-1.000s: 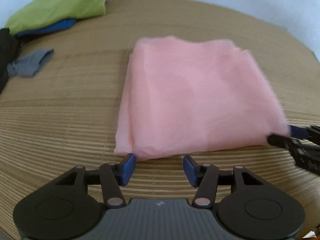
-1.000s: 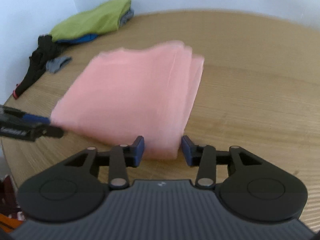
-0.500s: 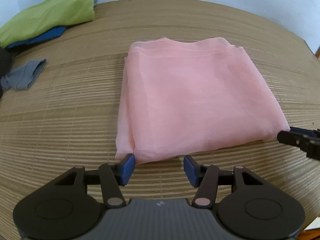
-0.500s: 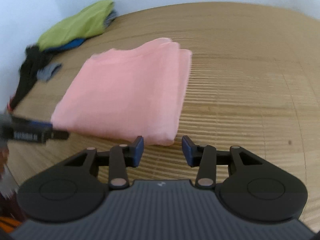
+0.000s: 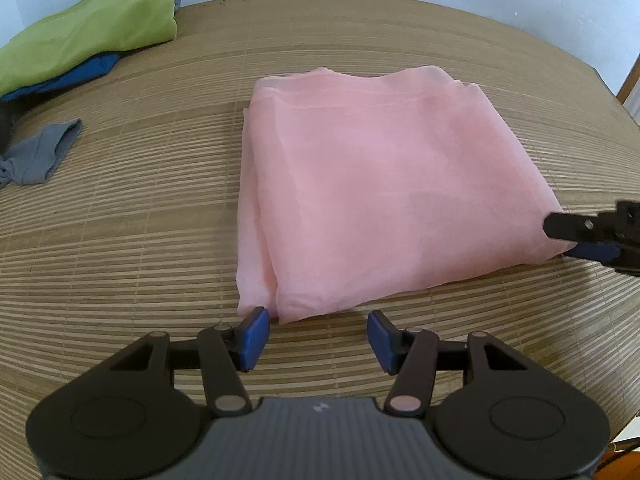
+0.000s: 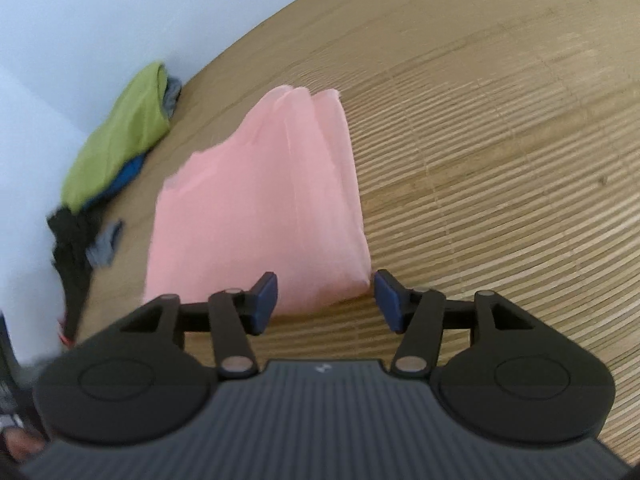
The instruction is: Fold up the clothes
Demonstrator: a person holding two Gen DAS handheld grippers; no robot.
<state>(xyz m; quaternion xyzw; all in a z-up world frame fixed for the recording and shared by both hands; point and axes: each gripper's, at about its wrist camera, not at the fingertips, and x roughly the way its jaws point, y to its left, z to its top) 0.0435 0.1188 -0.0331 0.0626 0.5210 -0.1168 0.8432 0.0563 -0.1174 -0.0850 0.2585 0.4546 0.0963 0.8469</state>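
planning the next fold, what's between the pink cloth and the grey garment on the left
Only bare bamboo mat lies between the pink cloth and the grey garment; the left wrist view shows it.

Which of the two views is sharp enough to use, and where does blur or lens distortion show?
Left wrist view: sharp, the pink cloth and mat slats are crisp, though the fisheye bows the slats. Right wrist view: soft with motion blur, worst at the left edge over the green garment and dark clothes; the horizon is tilted.
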